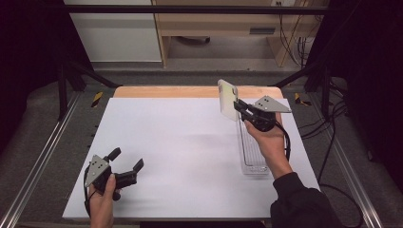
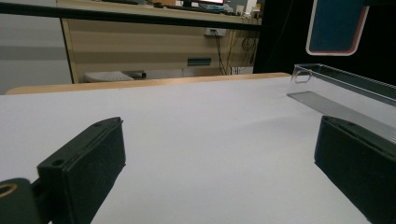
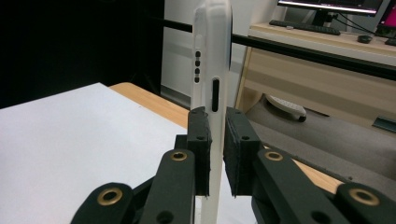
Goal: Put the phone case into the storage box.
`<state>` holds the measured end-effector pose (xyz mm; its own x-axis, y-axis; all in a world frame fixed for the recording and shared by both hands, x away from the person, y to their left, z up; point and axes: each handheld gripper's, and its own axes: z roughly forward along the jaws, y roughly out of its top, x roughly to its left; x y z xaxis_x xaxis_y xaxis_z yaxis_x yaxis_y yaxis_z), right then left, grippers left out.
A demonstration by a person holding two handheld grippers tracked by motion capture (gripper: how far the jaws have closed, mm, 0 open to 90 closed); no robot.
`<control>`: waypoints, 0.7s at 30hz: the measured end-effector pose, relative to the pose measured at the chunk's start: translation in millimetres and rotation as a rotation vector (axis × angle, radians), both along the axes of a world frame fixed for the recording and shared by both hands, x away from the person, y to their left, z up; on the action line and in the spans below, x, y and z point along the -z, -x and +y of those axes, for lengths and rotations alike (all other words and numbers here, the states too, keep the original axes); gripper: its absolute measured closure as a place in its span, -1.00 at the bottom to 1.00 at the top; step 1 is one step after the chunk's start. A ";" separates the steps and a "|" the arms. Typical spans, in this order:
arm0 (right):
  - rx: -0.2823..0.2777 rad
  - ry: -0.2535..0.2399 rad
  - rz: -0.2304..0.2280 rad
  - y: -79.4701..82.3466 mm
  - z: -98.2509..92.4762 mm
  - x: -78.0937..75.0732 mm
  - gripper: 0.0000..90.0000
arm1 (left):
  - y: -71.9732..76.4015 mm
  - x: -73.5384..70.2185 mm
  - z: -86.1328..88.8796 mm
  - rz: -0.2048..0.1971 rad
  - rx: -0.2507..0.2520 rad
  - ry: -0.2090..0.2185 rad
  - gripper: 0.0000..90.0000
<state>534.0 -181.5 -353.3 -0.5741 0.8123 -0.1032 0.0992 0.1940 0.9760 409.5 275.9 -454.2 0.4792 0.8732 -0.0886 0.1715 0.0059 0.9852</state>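
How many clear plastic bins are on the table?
1: a clear bin lies along the table's right edge, under the right gripper holding a phone.

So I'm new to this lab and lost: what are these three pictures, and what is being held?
A person works with a hand-held gripper in each hand. The high view looks down on the white table. The other two come from cameras riding on each gripper, looking along its black fingers. The right gripper is shut on a white phone case, held upright above the table; the right gripper view shows its edge between the fingers. The left gripper is open and holds nothing. A clear plastic tray lies at the table's right side.
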 end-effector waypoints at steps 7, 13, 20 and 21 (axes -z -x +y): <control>0.023 -0.023 0.002 -1.2 -10.5 -3.2 0.82 | 0.2 0.0 1.4 -0.001 -0.002 0.006 -0.97; 0.041 -0.036 0.006 -2.4 -17.1 -5.1 0.82 | 0.2 0.0 2.4 -0.002 -0.003 0.008 -0.97; 0.062 -0.052 0.012 -4.9 -25.2 -6.7 0.82 | 0.1 0.0 2.6 -0.003 -0.005 0.010 -0.97; 0.063 -0.053 0.011 -5.3 -26.3 -6.8 0.82 | 0.2 0.0 2.8 -0.003 -0.005 0.010 -0.97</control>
<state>539.3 -207.7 -346.5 -0.5222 0.8512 -0.0529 0.1204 0.1350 0.9835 409.3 278.6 -454.2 0.4752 0.8747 -0.0957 0.1684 0.0164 0.9856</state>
